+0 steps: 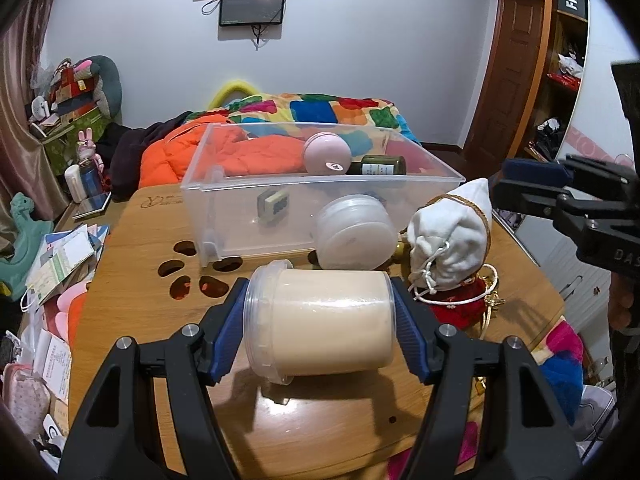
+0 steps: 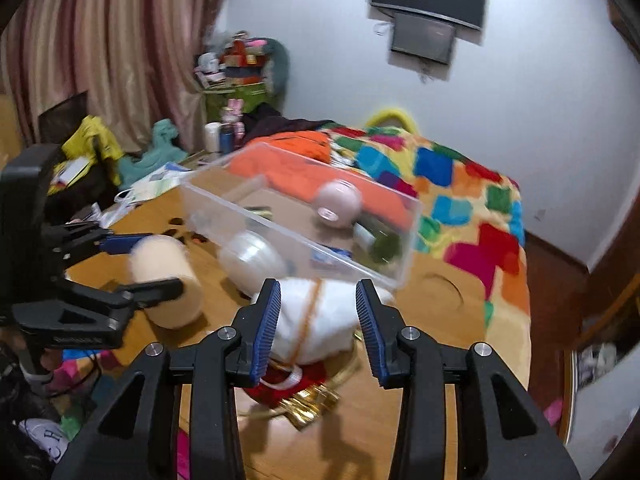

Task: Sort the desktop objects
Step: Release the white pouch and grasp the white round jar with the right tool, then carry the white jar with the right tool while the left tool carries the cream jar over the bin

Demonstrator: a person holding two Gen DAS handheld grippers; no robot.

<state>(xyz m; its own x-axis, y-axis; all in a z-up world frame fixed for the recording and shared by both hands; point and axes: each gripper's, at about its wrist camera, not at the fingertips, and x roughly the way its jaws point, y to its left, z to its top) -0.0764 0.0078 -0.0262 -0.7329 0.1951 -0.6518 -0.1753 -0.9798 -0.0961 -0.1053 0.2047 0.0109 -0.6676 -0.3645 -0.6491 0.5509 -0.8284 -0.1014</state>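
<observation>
My left gripper (image 1: 320, 312) is shut on a cream-coloured jar (image 1: 324, 322) with a clear lid, held on its side just above the wooden table (image 1: 132, 264); the jar also shows in the right wrist view (image 2: 168, 280). A clear plastic bin (image 1: 320, 200) stands behind it, holding a pink ball (image 1: 326, 153), a dark green bottle (image 1: 380, 166) and a small sponge block (image 1: 274, 202). A white round jar (image 1: 356, 232) lies by the bin. My right gripper (image 2: 318, 324) is open above a white drawstring pouch (image 2: 316, 320), which lies on red and gold items (image 2: 296, 392).
A bed with a colourful quilt (image 2: 460, 184) and orange jacket (image 1: 192, 156) lies behind the table. Papers (image 1: 64, 264), toys and clutter fill the left side. The table has paw-shaped cutouts (image 1: 192, 276). A shelf (image 1: 560, 80) stands at the right.
</observation>
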